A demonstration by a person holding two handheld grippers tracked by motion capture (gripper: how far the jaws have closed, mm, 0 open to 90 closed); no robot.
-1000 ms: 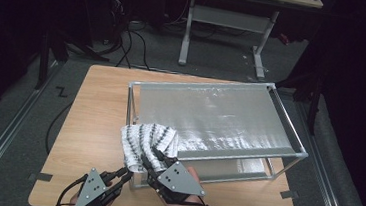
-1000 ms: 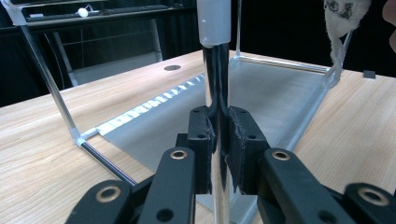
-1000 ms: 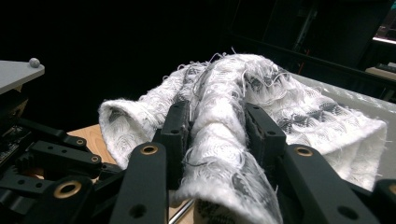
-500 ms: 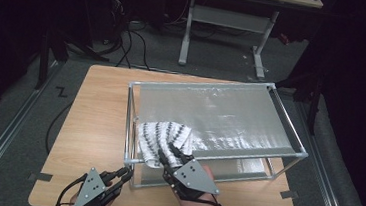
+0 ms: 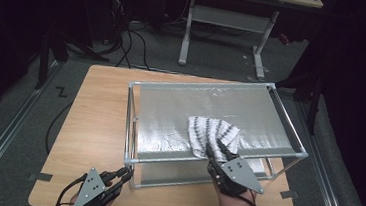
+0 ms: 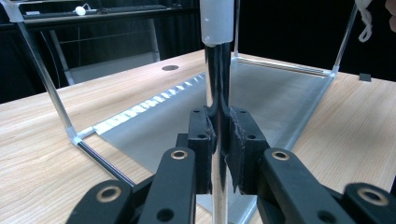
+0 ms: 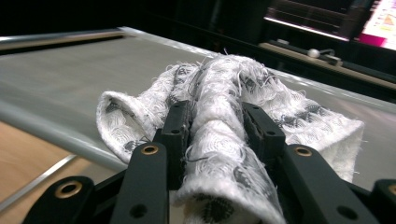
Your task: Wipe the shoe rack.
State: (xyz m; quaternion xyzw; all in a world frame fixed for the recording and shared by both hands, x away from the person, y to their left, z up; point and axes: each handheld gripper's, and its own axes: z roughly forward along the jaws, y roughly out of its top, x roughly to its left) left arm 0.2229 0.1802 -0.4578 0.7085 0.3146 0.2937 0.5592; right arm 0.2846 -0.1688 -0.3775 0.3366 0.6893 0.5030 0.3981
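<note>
A metal frame rack (image 5: 207,85) with a silvery sheet (image 5: 170,112) across its top stands on the wooden table (image 5: 94,115). A white cloth with grey pattern (image 5: 213,132) lies bunched on that sheet near the front rail. My right gripper (image 5: 215,148) comes over the front rail and is shut on a fold of the cloth (image 7: 215,126). At the table's front left my left gripper (image 5: 125,174) is shut on the rack's front-left upright post (image 5: 129,164). In the left gripper view the shiny post (image 6: 218,79) rises straight between the closed pads (image 6: 240,140).
The rack's lower silvery sheet (image 6: 280,93) lies on the table under the frame. Bare wood stretches left of the rack. Beyond the table are another table's white legs (image 5: 187,33), cables on the floor (image 5: 131,43) and dark surroundings.
My right gripper has slid to the right along the rack's top, dragging the cloth from the front-left corner toward the front middle. The left gripper has stayed on the post.
</note>
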